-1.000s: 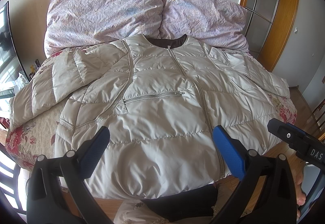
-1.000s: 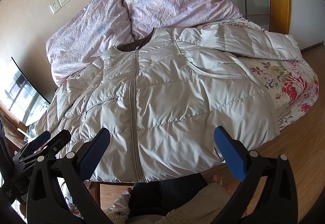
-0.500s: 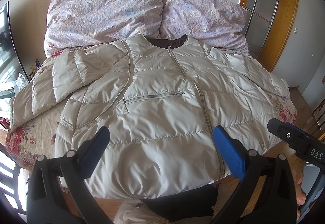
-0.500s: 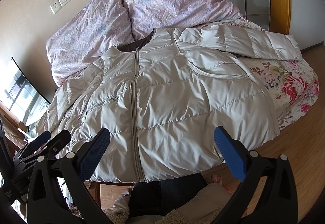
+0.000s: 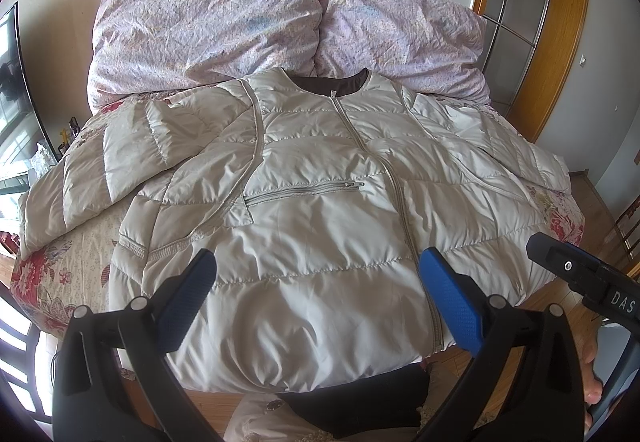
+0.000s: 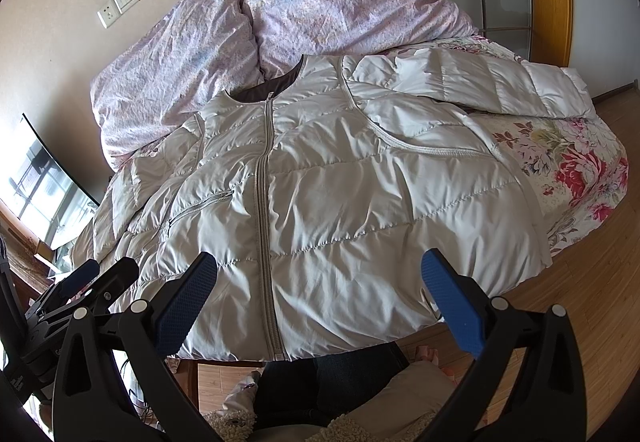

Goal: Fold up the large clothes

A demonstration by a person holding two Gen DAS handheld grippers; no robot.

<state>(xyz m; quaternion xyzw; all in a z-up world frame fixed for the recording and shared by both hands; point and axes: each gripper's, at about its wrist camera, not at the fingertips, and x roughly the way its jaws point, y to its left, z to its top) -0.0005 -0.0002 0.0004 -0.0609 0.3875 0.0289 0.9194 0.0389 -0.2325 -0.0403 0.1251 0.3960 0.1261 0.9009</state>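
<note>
A large cream quilted puffer jacket [image 5: 320, 209] lies flat and zipped, front up, on the bed, collar toward the pillows; it also shows in the right wrist view [image 6: 340, 193]. Its left sleeve [image 5: 120, 161] is bent on the bedspread; its right sleeve [image 6: 480, 81] stretches toward the bed's right edge. My left gripper [image 5: 318, 298] is open and empty above the jacket's hem. My right gripper [image 6: 318, 298] is open and empty above the hem, to the right of the left one. The right gripper's body [image 5: 580, 278] shows in the left wrist view, the left one [image 6: 80, 290] in the right.
Two lilac pillows [image 5: 280, 17] lean on the wall at the bed's head. The floral bedspread [image 6: 580, 169] shows at the right edge. Wooden floor [image 6: 600, 302] lies right of the bed. A window [image 5: 12, 81] is at the left, a wooden door frame [image 5: 560, 21] at the right.
</note>
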